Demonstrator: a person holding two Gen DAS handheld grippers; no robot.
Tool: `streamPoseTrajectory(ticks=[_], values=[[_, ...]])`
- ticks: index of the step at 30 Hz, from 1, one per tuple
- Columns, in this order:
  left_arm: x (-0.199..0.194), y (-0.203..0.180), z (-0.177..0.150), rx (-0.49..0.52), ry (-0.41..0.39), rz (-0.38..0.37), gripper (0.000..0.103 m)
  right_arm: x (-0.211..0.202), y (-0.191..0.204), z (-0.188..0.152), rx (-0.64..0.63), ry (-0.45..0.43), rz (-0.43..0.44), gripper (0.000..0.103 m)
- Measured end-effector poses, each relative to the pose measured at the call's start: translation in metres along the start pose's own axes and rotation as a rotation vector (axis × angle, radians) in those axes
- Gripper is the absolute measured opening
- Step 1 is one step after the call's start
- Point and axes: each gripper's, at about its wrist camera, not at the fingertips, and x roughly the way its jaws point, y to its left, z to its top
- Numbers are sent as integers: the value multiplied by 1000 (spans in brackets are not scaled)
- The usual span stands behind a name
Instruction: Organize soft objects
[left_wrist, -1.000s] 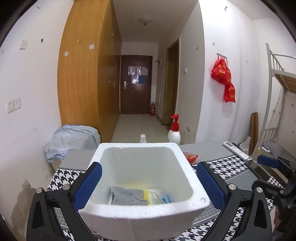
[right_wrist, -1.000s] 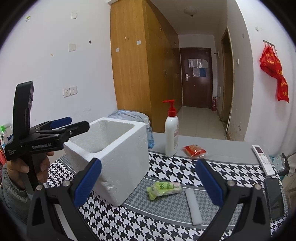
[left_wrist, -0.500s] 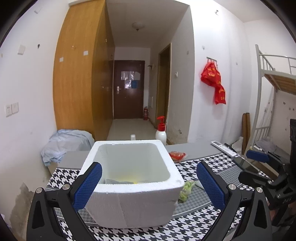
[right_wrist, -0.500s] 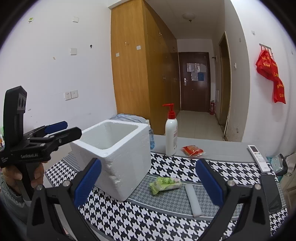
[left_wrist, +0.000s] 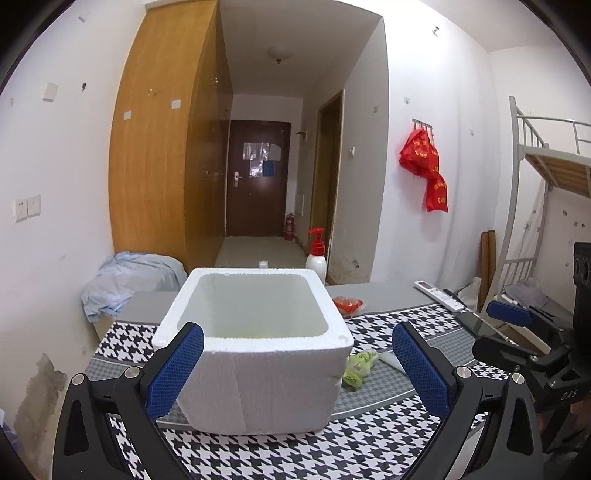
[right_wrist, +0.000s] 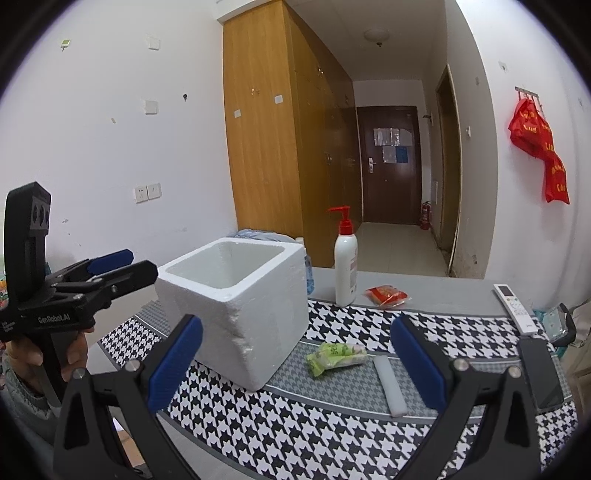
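Note:
A white foam box (left_wrist: 255, 343) stands on the houndstooth cloth, also in the right wrist view as the foam box (right_wrist: 240, 302); its contents are hidden now. My left gripper (left_wrist: 297, 363) is open, held back from the box's near side with nothing between its fingers. A green soft packet (right_wrist: 338, 358) lies right of the box, with a white foam strip (right_wrist: 389, 384) beside it. A red packet (right_wrist: 386, 295) lies farther back. My right gripper (right_wrist: 295, 363) is open and empty, above the cloth in front of the packet.
A pump bottle (right_wrist: 345, 269) stands behind the box. A remote (right_wrist: 515, 308) and a dark phone (right_wrist: 539, 373) lie at the table's right. A blue cloth heap (left_wrist: 125, 280) sits left of the table. A person's hand (right_wrist: 55, 354) holds the left gripper.
My left gripper has pulled back and lowered from above the box, so the items inside have dropped out of sight. The right gripper drew back slightly.

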Motion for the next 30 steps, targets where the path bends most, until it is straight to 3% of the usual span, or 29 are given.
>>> streamPoseTrajectory(ticks=[19, 30], values=[[-19, -7, -20, 26, -57, -34, 102, -15, 3, -19, 1, -21, -14, 103], [-13, -10, -44, 19, -35, -54, 102, -15, 0, -32, -6, -10, -44, 103]])
